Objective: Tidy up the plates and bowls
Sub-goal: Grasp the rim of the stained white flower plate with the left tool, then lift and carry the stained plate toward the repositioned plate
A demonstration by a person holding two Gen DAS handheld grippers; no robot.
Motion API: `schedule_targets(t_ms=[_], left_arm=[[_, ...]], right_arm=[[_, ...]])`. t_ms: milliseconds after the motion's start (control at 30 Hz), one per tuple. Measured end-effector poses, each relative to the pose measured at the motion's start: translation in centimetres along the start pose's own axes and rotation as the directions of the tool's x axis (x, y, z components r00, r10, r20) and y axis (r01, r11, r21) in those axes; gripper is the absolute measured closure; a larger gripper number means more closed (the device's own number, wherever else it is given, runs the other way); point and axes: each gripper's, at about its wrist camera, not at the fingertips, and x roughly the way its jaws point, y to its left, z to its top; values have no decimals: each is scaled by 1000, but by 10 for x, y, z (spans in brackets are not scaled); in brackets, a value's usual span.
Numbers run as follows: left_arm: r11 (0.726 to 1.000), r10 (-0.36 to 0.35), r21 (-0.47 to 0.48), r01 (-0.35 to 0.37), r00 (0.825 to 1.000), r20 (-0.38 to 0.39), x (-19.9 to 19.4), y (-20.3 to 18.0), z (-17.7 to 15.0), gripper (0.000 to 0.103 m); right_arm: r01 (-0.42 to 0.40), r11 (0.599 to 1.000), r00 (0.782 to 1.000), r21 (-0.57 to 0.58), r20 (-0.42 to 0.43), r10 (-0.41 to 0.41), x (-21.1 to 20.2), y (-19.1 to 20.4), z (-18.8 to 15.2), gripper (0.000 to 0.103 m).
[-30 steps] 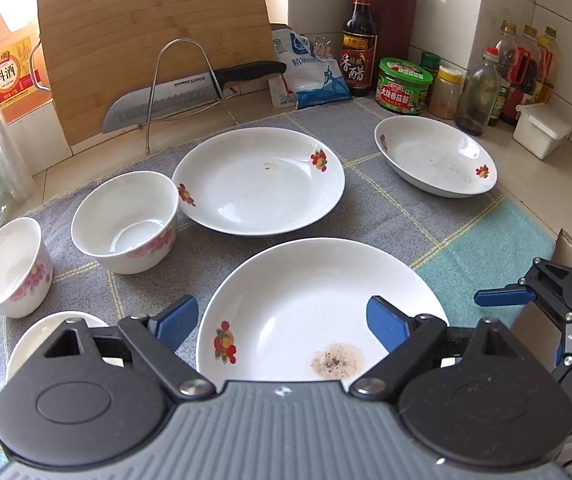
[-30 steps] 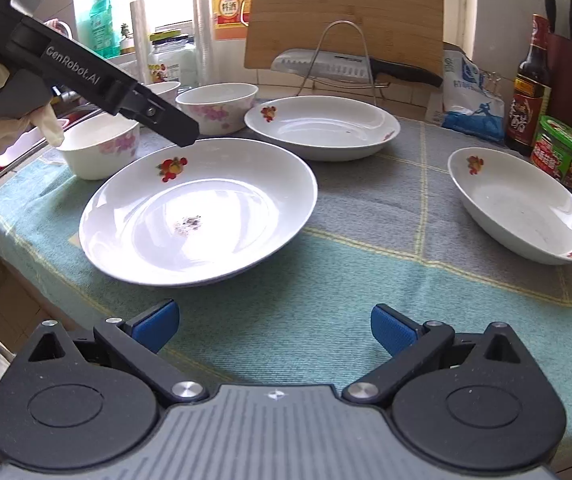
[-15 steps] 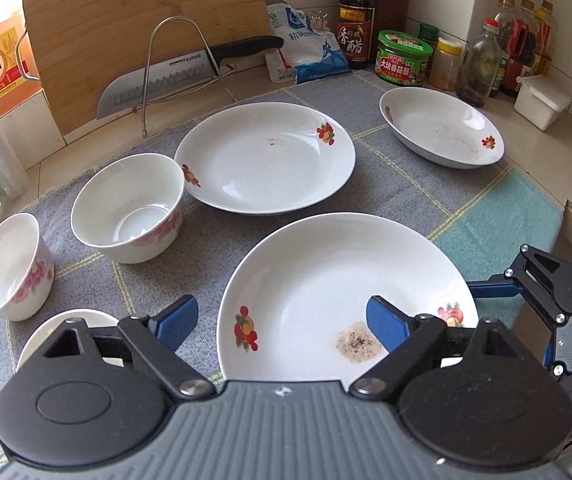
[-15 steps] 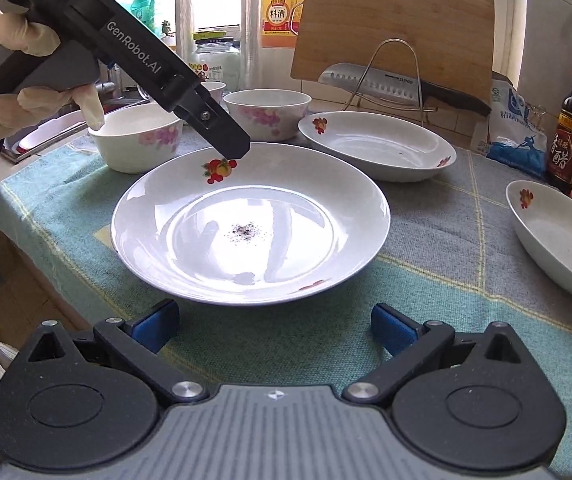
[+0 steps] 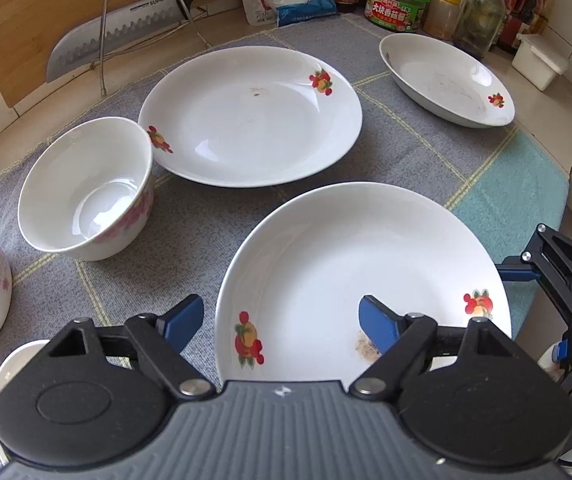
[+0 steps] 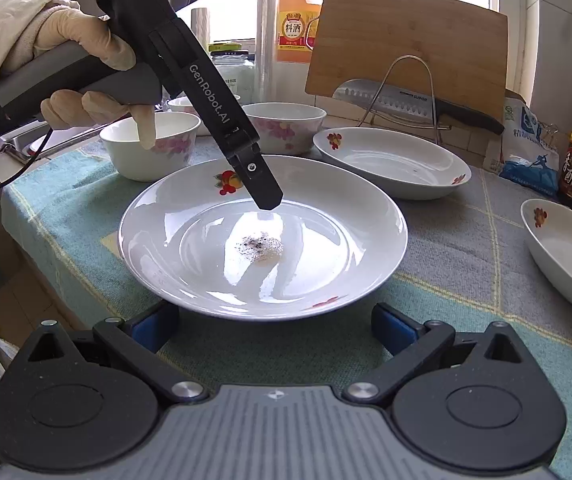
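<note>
Left wrist | left gripper [image 5: 278, 318] closing, rim of plate [image 5: 366, 248] between jaws, unpinched — plate at 6 o'clock on cloth | right gripper [image 6: 276, 322] spread, empty | rim should be seated deep before lifting.

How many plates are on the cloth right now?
3. The soiled plate lies nearest, under the left gripper; a second plate beyond it; a third plate at the far right. None looks hidden.

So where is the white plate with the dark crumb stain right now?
The stained white plate lies on the checked cloth nearest both cameras, in front of a pink-flowered bowl, with the closing left gripper straddling its rim.
</note>
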Motion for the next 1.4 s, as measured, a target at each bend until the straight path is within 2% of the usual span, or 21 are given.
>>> schedule_targets(t_ms=[133,367,900,1400], left_arm=[[999,-46,0,46,998,-47,8,5,5,29],[995,-101,9,102,990,-95,13,14,13,30],[984,-152,59,166,968,-198,25,17,28,30],[978,-182,57,200,956,-232,30,18,35,30]], right_arm=[[1,1000,1000,-2,2,-1,0,0,0,0],[-2,1000,1000,-4,9,2,0,1,-1,0],[-21,999,1000,-50,-10,21,6,3,7,0],[-35,999,999,-33,-34,34,9,3,10,0]])
